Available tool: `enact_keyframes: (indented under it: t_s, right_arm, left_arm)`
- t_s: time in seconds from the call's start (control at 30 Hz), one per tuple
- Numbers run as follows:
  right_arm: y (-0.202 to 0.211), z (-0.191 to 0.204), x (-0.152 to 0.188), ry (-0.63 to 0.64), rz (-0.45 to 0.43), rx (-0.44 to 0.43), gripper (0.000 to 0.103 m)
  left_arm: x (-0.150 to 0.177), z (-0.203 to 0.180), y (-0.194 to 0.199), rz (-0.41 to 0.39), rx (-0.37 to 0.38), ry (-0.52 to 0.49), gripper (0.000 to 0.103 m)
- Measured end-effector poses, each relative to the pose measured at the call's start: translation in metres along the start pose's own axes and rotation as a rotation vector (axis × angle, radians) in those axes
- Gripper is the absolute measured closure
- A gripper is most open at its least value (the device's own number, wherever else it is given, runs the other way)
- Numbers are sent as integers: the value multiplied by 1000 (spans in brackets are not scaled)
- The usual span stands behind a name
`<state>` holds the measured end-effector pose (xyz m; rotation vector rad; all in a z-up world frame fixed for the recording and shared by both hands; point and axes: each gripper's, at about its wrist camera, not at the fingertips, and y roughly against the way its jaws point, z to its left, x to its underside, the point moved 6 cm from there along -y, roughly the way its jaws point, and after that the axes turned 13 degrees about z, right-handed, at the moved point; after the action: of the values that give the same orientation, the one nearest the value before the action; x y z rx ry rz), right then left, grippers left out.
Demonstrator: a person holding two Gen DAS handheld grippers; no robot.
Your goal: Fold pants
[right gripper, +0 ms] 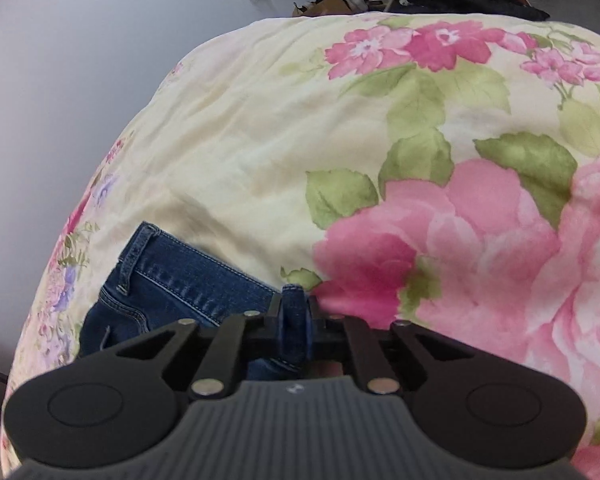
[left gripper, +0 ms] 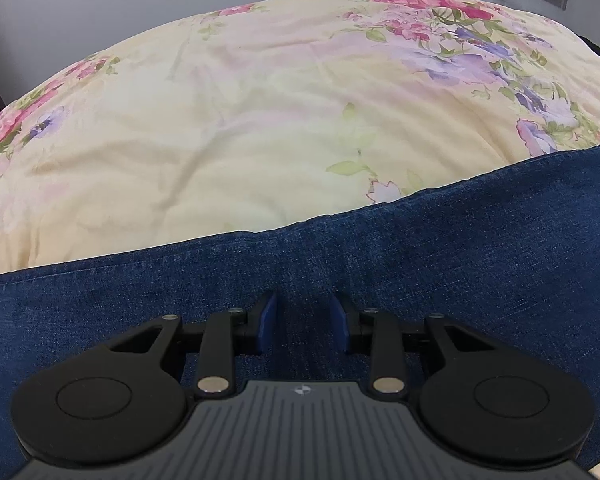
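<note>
Right gripper (right gripper: 295,316) is clamped on the waistband end of the jeans (right gripper: 188,280); left gripper (left gripper: 303,320) hovers apart over the leg. Jeans lie lengthwise across the flowery bedspread (right gripper: 260,140), running left from the right gripper.

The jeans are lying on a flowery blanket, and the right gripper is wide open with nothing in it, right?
Not quite. The jeans do lie on the flowery blanket, but the right gripper is shut, pinching a fold of the jeans at the waistband. The right wrist view shows it.
</note>
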<state>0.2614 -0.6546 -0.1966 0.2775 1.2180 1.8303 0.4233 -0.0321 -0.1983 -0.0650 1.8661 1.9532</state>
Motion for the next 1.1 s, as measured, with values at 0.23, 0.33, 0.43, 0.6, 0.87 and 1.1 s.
enact_keyframes:
  t_s: [0.23, 0.33, 0.43, 0.6, 0.87, 1.1]
  right_arm:
    - [46, 19, 2, 209, -58, 154, 68]
    - [68, 46, 9, 343, -122, 185, 68]
    - [72, 88, 22, 477, -133, 143, 68]
    - [27, 166, 59, 698, -54, 123, 74]
    - [-67, 217, 45, 706, -7, 264, 74]
    - [-102, 227, 39, 690, 33, 348, 74]
  left_arm:
    - [4, 17, 23, -45, 12, 51, 63]
    - [11, 38, 37, -56, 18, 92, 62]
    - [20, 64, 48, -60, 3, 138, 61]
    - [45, 120, 62, -60, -6, 295, 59]
    - [92, 198, 80, -91, -46, 460, 58]
    - [130, 249, 95, -146, -136, 581, 56]
